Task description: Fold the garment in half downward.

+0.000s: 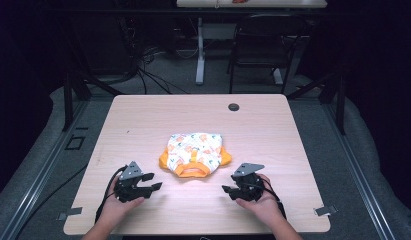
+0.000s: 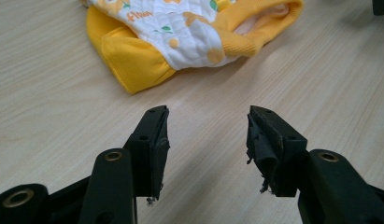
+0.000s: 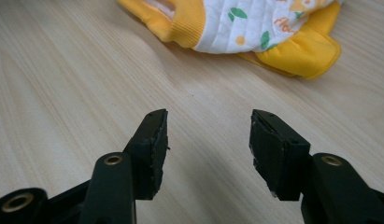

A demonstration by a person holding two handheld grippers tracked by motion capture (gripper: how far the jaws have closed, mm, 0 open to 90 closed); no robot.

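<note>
A small quilted garment [image 1: 195, 152], white with orange and green prints and yellow sleeves and collar, lies flat in the middle of the wooden table [image 1: 143, 120]. My left gripper [image 1: 154, 182] rests near the front edge, to the garment's lower left, open with nothing between its jaws. My right gripper [image 1: 227, 192] sits to the garment's lower right, also open and empty. The left gripper view has a yellow sleeve [image 2: 133, 65] just beyond the left gripper [image 2: 206, 140]. In the right gripper view, the garment [image 3: 255, 28] lies ahead of the right gripper [image 3: 208, 144].
A round dark grommet [image 1: 234, 107] sits in the table's far right part. Behind the table stand a black chair [image 1: 265, 47] and a white table leg [image 1: 200, 55], with cables on the floor. Metal clips [image 1: 325, 210] mark the front corners.
</note>
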